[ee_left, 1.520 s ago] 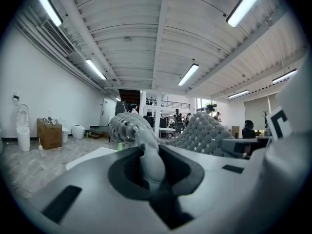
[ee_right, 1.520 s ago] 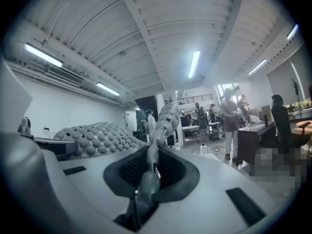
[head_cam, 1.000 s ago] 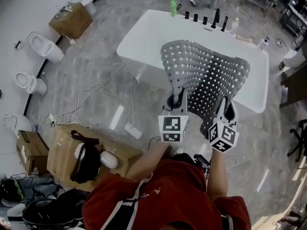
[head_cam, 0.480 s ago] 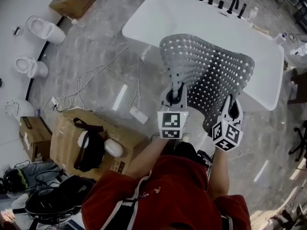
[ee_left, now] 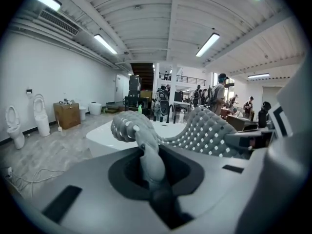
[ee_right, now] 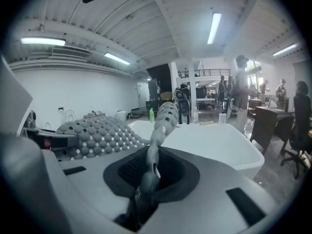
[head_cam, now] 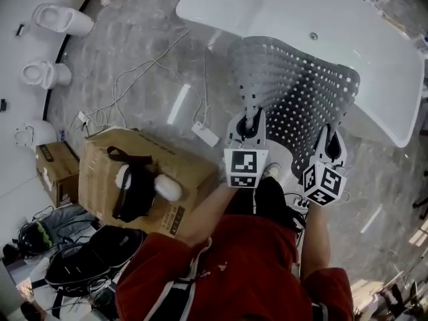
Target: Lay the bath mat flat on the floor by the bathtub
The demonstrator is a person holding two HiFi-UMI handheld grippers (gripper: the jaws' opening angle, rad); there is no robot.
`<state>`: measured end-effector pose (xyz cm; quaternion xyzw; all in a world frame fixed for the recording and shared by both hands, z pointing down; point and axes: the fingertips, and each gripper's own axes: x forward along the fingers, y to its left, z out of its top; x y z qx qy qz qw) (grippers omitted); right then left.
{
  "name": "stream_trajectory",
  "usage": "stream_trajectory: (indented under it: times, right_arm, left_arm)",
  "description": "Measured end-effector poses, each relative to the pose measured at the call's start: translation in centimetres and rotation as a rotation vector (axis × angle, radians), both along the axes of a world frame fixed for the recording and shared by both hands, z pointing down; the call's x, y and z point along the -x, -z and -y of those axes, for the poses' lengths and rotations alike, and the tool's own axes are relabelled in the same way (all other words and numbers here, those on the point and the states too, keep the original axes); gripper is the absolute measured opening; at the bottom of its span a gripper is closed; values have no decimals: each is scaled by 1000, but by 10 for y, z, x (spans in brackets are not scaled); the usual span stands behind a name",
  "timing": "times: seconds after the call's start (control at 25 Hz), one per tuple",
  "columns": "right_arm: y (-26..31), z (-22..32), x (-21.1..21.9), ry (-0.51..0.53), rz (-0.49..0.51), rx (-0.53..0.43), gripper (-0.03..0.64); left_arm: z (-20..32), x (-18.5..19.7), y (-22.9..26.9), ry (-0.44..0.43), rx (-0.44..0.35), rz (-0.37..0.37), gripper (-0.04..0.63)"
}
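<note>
A grey bath mat [head_cam: 294, 92] full of square holes hangs in the air between my two grippers, bulging out over the rim of the white bathtub [head_cam: 221, 5]. My left gripper [head_cam: 249, 122] is shut on the mat's near left edge; in the left gripper view the mat [ee_left: 146, 145] runs down between the jaws. My right gripper [head_cam: 332, 141] is shut on the near right edge, and the mat [ee_right: 161, 126] rises from its jaws in the right gripper view. The tub [ee_right: 214, 140] stands just beyond.
A cardboard box [head_cam: 117, 179] with a dark item on top stands at my left, black bags [head_cam: 73, 273] below it. White cables and a power strip [head_cam: 205, 134] lie on the marble floor left of the mat. Toilets [head_cam: 63, 19] line the left wall.
The view has tilted down and moved back: the tub has slid toward the top edge, the box toward the middle. Both grippers still hold the mat, a little lower in view.
</note>
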<state>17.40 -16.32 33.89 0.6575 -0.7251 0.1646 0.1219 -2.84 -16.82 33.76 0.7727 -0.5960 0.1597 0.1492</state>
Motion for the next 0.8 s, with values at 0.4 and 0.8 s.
stream_trajectory:
  times: [0.4, 0.8]
  right_arm:
    - [-104, -8, 30, 81, -19, 119, 54]
    - [-231, -18, 49, 117, -43, 247, 54]
  left_arm:
    - [-8, 31, -104, 22, 114, 29, 55]
    - [-19, 62, -230, 31, 233, 53, 55]
